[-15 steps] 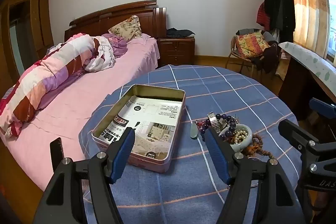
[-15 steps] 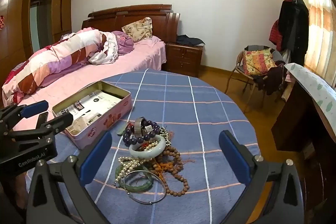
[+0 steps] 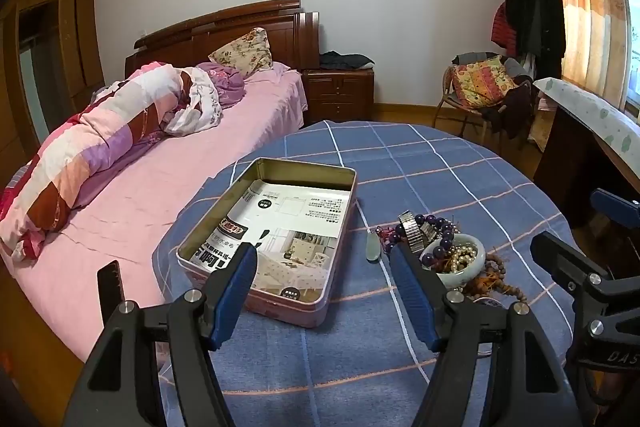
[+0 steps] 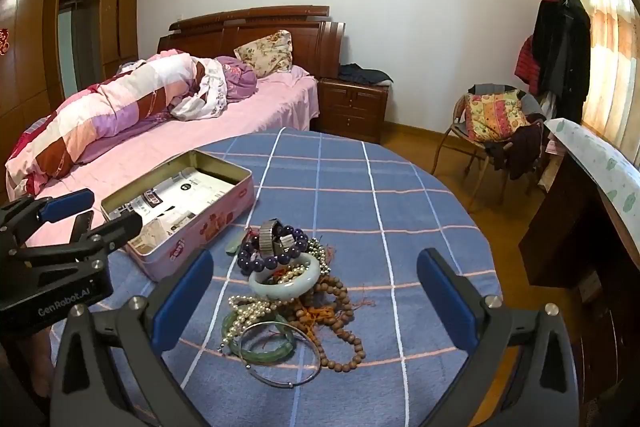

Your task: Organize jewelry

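Pink tin with a dull gold inside stands at the left part of the round table: the rectangular box (image 4: 188,211) has thin metal walls, a printed flower pattern on its side and a glossy printed sheet (image 3: 288,227) lying flat on its bottom. The table is covered with a blue checked cloth (image 4: 420,227) of soft woven fabric, crossed by white and pale orange lines.

The left gripper (image 3: 322,263) hangs above the near edge of the box, its jaws spread wide with nothing between them; the blue pads are ribbed rubber on black plastic arms.

Just right of the box lies the jewelry heap (image 4: 288,283). A small pale green stone pendant (image 3: 372,251) lies on the cloth between box and heap. On top is a bracelet of round dark purple beads (image 4: 272,255) with a metal stretch watch band (image 4: 268,233) standing on edge — below it a smooth, milky jade bangle (image 4: 286,285), a string of small pearls, a darker green bangle (image 4: 264,347), a thin steel ring bangle (image 4: 280,355) and a long string of matte brown wooden beads (image 4: 340,331).

The right gripper (image 4: 314,295) hovers over the heap, touching nothing, jaws wide apart.

Compared with half a second ago, both views are almost the same; the grippers are as wide as before and no piece has moved.
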